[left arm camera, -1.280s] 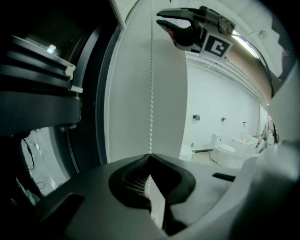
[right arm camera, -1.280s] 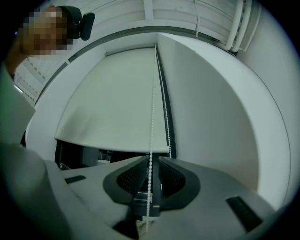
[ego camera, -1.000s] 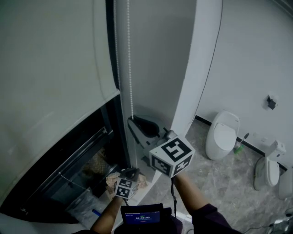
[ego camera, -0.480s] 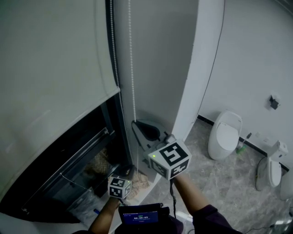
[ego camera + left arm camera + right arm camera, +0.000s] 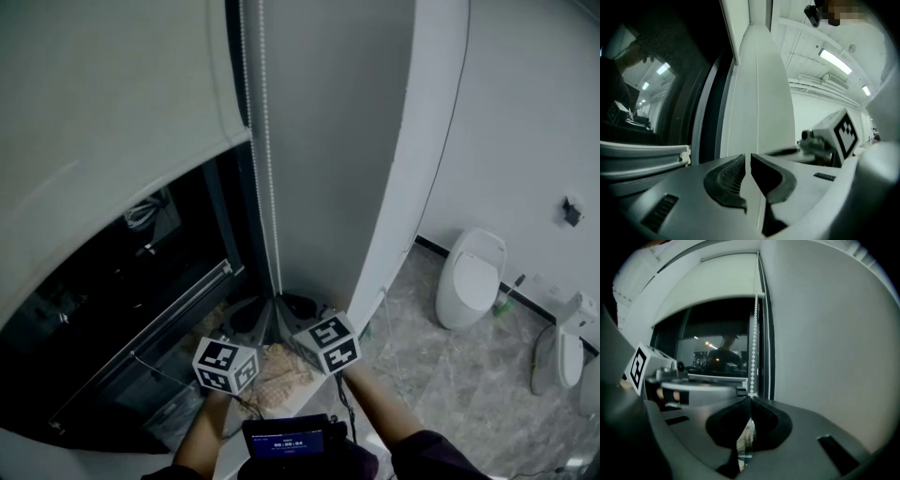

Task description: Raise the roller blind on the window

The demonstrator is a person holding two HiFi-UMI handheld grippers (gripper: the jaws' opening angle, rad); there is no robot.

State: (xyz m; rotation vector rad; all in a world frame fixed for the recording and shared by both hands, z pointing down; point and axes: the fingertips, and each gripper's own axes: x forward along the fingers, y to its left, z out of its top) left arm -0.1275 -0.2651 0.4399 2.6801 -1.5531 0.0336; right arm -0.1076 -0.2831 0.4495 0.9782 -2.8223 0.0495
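roller blind (image 5: 112, 122) hangs partway up, its hem across the top of the dark window (image 5: 141, 281). my right tongs (image 5: 750, 401) are clenched on the bead chain (image 5: 752, 348) — that grip is what hauls the blind up, i'd judge. left tongs (image 5: 747, 157) sit a slit apart, gripping nothing i can see (the chain runs just beside them). both arms (image 5: 375, 403) reach low and forward, close together at the foot of the window frame.
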